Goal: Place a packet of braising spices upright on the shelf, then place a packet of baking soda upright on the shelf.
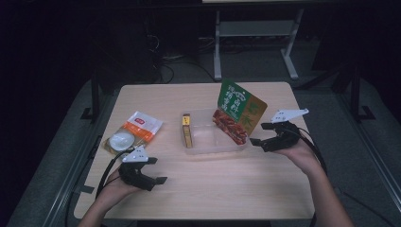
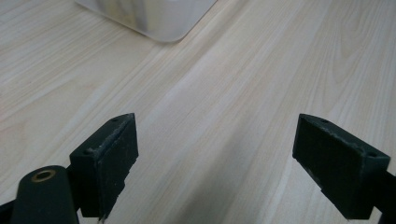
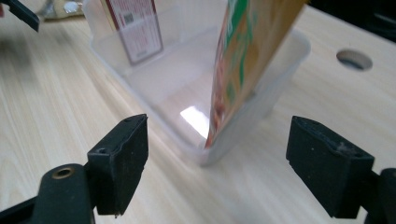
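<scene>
A clear plastic container [image 1: 215,150] stands in the middle of the wooden table [image 1: 213,189]. A green and orange snack packet [image 1: 239,111] leans upright in its right end, and a narrow yellow-brown box [image 1: 187,130] stands in its left end. My right gripper [image 1: 259,134] hovers just right of the container, open, with nothing between its fingers. From the right gripper view [image 3: 217,163] the jaws frame the container's near corner [image 3: 233,140] and the packet [image 3: 247,51]. My left gripper [image 1: 157,170] rests open near the front left, over bare wood [image 2: 215,154].
An orange and white packet [image 1: 142,126] with a round white piece [image 1: 121,140] on it lies at the table's left. A round hole [image 3: 354,59] sits in the tabletop beyond the container. Desk legs and cables stand on the dark floor behind the table.
</scene>
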